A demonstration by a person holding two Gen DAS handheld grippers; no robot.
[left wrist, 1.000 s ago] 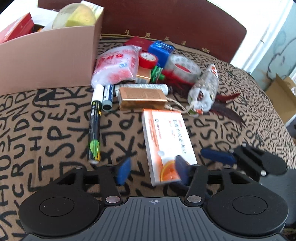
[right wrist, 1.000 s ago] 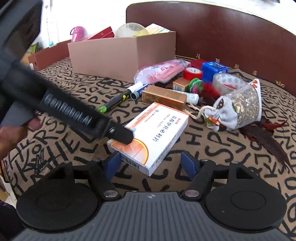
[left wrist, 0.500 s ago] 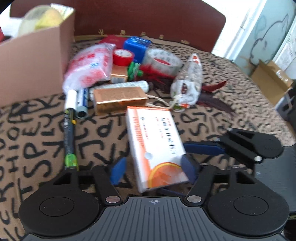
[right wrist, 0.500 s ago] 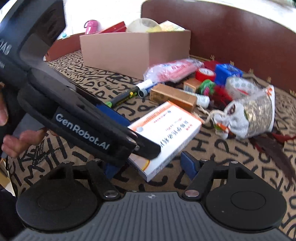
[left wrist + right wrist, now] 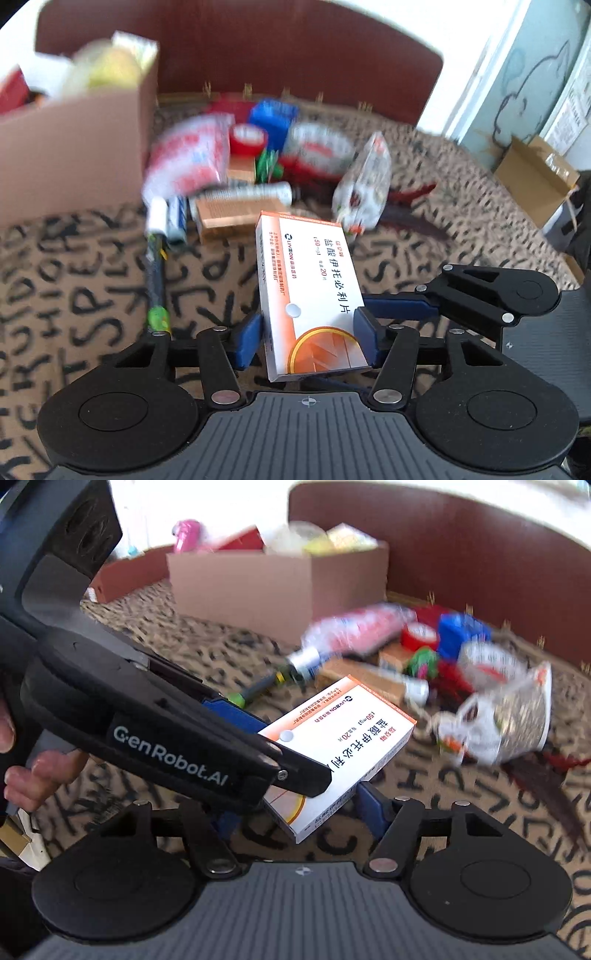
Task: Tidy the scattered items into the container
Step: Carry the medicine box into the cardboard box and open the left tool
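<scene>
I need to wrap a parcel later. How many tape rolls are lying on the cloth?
2: a red tape roll beside the blue box, a clear tape roll right of it. Others may be hidden.

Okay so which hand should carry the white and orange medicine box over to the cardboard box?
Left, probably. The left tongs are closing with the medicine box between their pads, its far end tilted up. The right tongs sit beside it, also closing, with only a corner between them. The cardboard box lies on the left.

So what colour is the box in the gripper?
White and orange box, best in the left wrist view.
</scene>
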